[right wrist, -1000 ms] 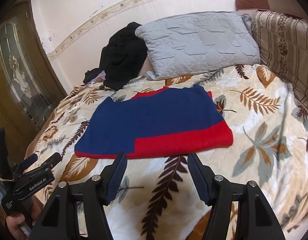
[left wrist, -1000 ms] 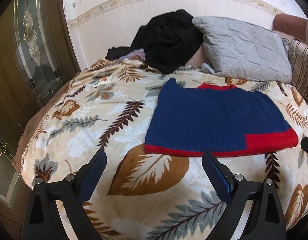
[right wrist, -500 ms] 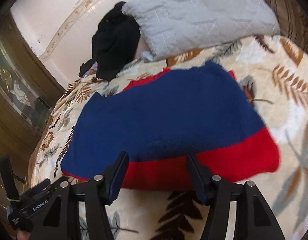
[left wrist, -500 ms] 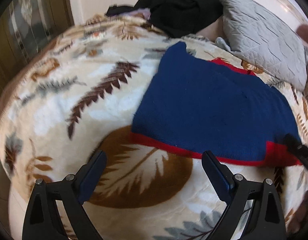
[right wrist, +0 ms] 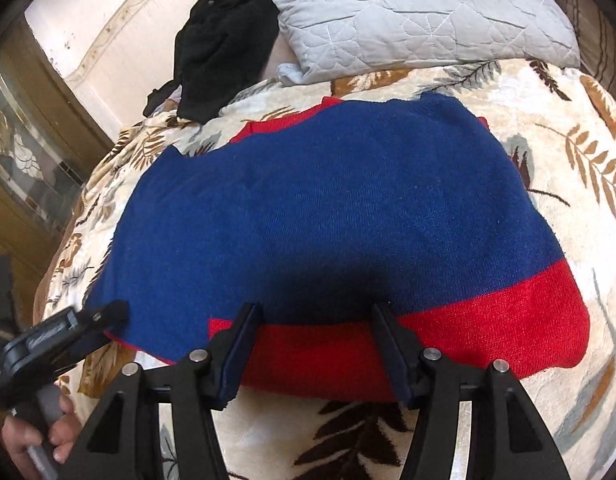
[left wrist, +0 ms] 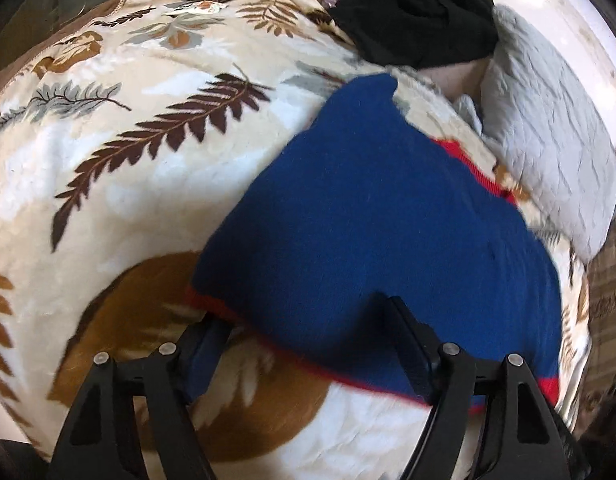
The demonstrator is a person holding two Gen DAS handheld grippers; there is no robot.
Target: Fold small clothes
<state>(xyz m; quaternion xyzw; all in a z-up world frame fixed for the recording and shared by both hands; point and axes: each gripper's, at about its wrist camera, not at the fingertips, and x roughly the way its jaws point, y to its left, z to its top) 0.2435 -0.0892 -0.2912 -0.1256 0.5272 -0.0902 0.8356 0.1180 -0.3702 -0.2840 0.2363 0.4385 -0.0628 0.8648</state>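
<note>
A small navy-blue knit garment with red trim (left wrist: 372,216) lies flat and partly folded on the leaf-print blanket (left wrist: 139,184). It also shows in the right wrist view (right wrist: 328,216), with a wide red band along its near edge. My left gripper (left wrist: 308,328) is open, its jaws straddling the garment's near left hem, low over the cloth. My right gripper (right wrist: 318,324) is open, its jaws over the red band at the near edge. The left gripper shows from outside in the right wrist view (right wrist: 67,332), at the garment's left corner.
A grey quilted pillow (right wrist: 420,12) and a heap of black clothing (right wrist: 223,44) lie at the far side of the bed. A striped sofa back (left wrist: 608,292) is at the right. A glass-panelled wooden door (right wrist: 23,168) stands left of the bed.
Both grippers have moved forward and down to the garment's near edge. The garment now fills the middle of both views. Both stay open.
</note>
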